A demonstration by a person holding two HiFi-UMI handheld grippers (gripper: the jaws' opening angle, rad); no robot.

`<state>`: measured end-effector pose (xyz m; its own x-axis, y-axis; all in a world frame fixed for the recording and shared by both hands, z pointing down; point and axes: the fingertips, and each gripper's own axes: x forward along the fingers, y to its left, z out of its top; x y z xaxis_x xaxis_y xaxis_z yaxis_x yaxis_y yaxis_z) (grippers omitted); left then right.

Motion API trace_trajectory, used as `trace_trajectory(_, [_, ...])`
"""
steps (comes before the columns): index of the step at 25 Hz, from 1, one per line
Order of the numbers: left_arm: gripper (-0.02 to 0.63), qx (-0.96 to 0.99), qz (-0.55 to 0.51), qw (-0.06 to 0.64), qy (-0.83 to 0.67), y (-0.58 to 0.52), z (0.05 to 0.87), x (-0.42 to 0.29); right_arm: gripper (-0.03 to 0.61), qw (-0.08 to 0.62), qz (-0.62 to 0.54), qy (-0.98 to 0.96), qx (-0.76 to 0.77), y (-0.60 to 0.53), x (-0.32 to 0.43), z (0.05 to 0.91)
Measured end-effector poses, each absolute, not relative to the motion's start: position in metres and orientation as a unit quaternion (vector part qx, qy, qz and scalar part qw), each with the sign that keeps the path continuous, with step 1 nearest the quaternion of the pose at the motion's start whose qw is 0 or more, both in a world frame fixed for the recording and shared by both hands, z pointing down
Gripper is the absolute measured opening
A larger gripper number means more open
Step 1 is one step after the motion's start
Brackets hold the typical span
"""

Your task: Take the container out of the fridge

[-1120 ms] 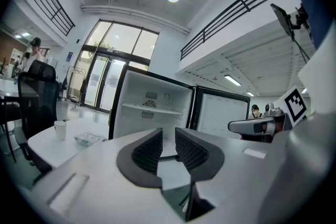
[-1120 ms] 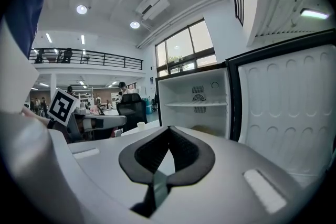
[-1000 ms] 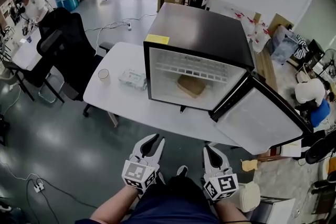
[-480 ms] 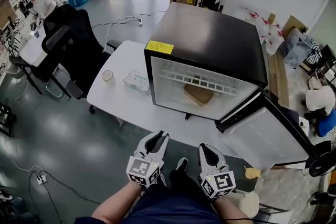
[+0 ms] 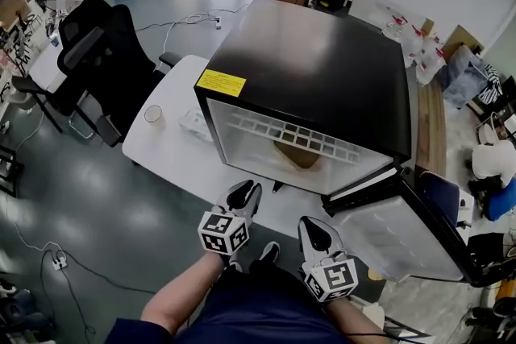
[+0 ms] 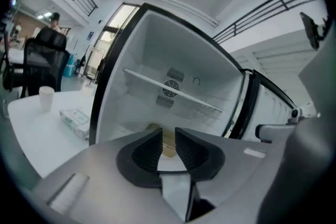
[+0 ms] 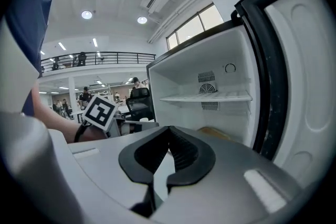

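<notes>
Standing on a white table (image 5: 165, 161), the black mini fridge (image 5: 322, 68) has its door (image 5: 399, 234) swung open, and the tan container (image 5: 297, 155) lies on its floor under the wire shelf. The left gripper (image 5: 244, 193) and right gripper (image 5: 313, 231) hover before it.

The left gripper view shows the jaws slightly apart and empty, the container (image 6: 152, 126) beyond them.

In the right gripper view the jaw tips meet, holding nothing.

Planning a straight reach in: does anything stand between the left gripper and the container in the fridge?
Nothing visible does. The door is swung open to the right, the container lies low inside the fridge, under the shelf, and the left gripper hovers outside the opening, facing it.
</notes>
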<state>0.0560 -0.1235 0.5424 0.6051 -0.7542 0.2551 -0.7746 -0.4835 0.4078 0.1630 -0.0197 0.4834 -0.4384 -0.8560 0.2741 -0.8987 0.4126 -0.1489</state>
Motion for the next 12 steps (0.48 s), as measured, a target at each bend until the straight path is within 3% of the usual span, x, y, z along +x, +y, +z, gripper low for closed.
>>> trace_trajectory(7, [0.080, 0.814, 0.001, 0.414, -0.407, -0.167, 0.598, 0.089, 0.005, 0.092, 0.130, -0.847, 0.507, -0.035, 0.170, 0.487])
trace_trajectory(12, [0.080, 0.742, -0.077, 0.553, -0.371, -0.196, 0.632, 0.104, 0.005, 0.101, 0.133, -0.836, 0.523, -0.043, 0.175, 0.485])
